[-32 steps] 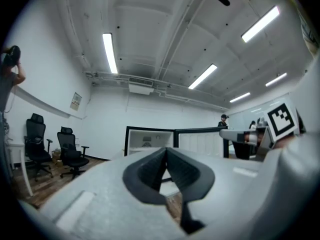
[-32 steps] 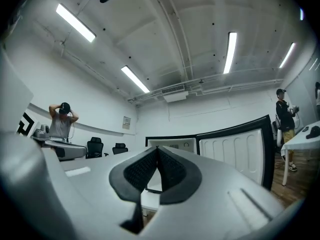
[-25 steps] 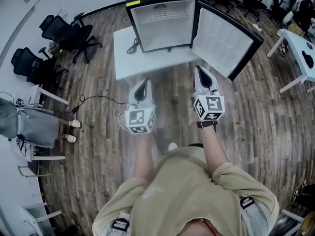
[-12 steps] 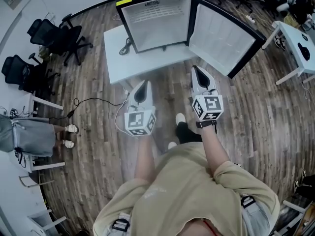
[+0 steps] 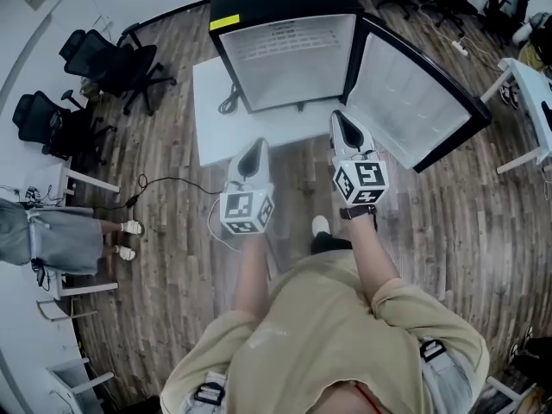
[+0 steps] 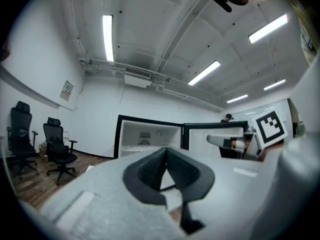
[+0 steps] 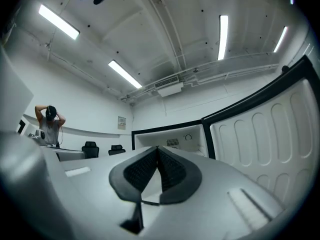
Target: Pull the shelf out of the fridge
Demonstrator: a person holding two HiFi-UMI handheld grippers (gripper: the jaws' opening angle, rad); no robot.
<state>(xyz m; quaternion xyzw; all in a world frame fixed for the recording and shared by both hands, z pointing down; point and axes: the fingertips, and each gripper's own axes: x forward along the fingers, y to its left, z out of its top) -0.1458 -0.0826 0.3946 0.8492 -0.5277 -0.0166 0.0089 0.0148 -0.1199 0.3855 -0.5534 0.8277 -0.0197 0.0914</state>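
Observation:
A small black fridge (image 5: 285,50) stands open on a white table (image 5: 216,119), its door (image 5: 414,93) swung out to the right. A wire shelf (image 5: 289,43) shows faintly in the white interior. Both grippers hang in the air short of the fridge, touching nothing. My left gripper (image 5: 255,147) is shut and empty, over the table's front edge. My right gripper (image 5: 337,119) is shut and empty, just before the fridge's right front corner. The left gripper view shows the fridge (image 6: 150,136) ahead beyond the closed jaws. The right gripper view shows the fridge (image 7: 175,141) and the door (image 7: 270,134).
Black office chairs (image 5: 112,59) stand at the left. A seated person (image 5: 52,222) is at the far left, with a cable (image 5: 164,184) on the wooden floor nearby. Another white table (image 5: 530,84) is at the right edge.
The person has stepped toward the fridge. It now sits nearer and larger in the head view, and both grippers have come up close to its front. Both stay shut.

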